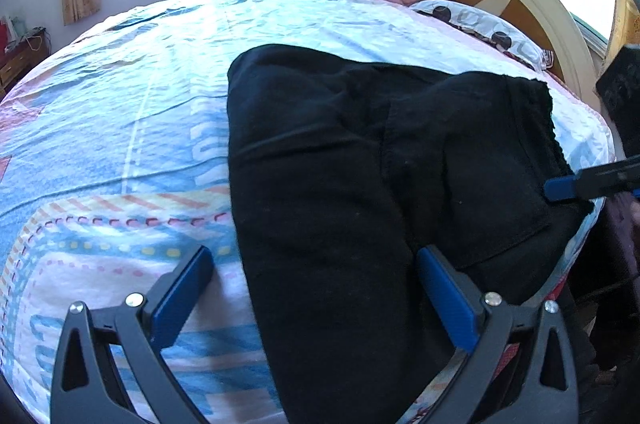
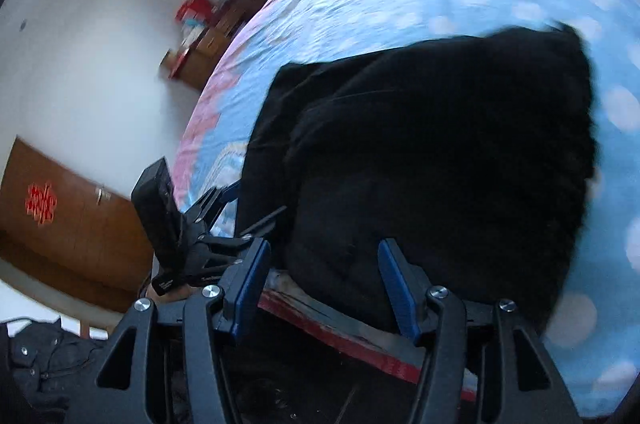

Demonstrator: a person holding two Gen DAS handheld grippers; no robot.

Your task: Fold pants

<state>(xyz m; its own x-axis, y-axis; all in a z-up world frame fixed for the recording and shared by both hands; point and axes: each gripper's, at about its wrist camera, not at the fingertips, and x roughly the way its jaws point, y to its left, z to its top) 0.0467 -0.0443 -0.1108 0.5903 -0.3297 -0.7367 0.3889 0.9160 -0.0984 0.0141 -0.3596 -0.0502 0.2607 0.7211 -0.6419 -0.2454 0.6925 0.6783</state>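
Honestly, these black pants (image 1: 340,163) look soft, limp and light on the bed (image 1: 120,103), so with my left tool (image 1: 316,288) and right tool (image 2: 320,280) both released, I'd pinch the doubled waistband edge

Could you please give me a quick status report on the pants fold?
Left gripper open, straddling black pants. Right gripper open at their near edge. Pants partly folded on bedsheet. Nothing in the way.
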